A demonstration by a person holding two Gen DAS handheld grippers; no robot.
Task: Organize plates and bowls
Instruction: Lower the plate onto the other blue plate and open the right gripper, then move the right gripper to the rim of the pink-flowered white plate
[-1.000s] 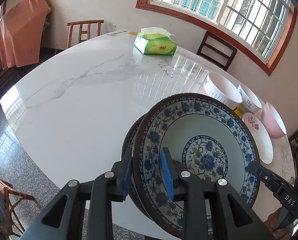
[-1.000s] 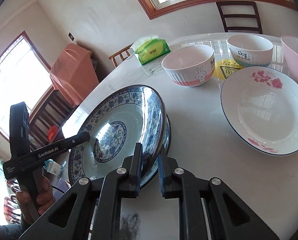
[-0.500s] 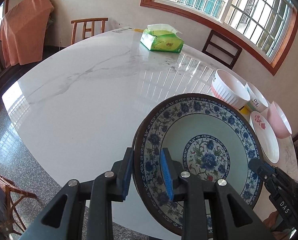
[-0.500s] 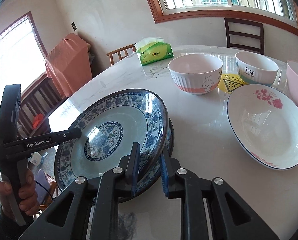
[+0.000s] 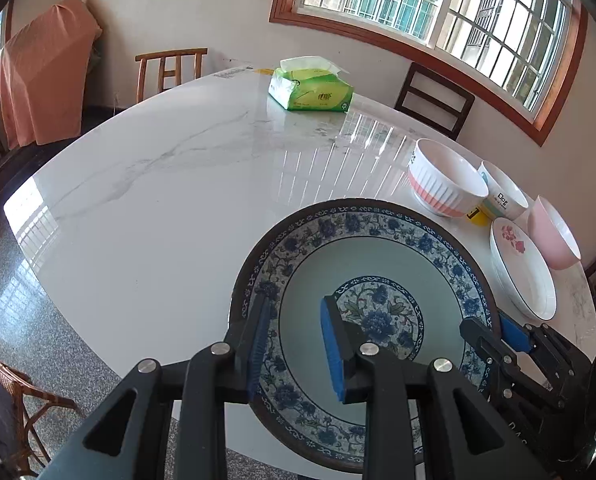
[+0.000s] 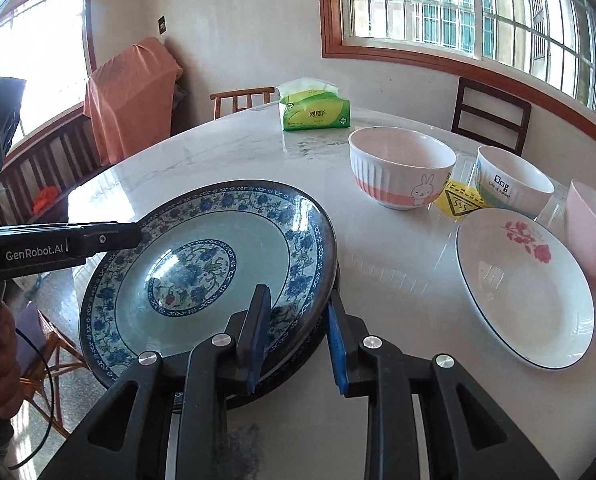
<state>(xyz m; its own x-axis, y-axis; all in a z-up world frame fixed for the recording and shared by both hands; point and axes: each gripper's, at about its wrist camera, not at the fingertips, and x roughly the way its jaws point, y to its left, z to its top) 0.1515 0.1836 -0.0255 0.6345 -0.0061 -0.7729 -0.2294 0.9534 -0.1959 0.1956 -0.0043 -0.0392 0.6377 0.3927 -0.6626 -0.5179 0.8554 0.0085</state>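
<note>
A blue floral plate (image 5: 374, 264) (image 6: 218, 248) lies flat on a second like plate whose edge shows under it (image 6: 298, 364), near the table's front edge. My left gripper (image 5: 294, 344) is open, its jaws either side of the plate's left rim. My right gripper (image 6: 298, 340) is open, its jaws either side of the right rim. A white rose plate (image 6: 526, 288) (image 5: 522, 268) lies to the right. Behind it stand a rabbit bowl (image 6: 402, 172) (image 5: 446, 176), a "Dog" bowl (image 6: 514, 180) (image 5: 502, 196) and a pink bowl (image 6: 594, 232) (image 5: 554, 236).
The round white marble table (image 5: 158, 200) has a green tissue pack (image 5: 310, 90) (image 6: 314, 110) at the back. A yellow warning card (image 6: 462, 200) lies between the bowls. Chairs (image 5: 170, 70) stand around the table. A chair draped in orange cloth (image 6: 130, 92) is at the left wall.
The upper plate came down from tilted to flat on the lower plate. Both grippers opened and let go of its rim.
</note>
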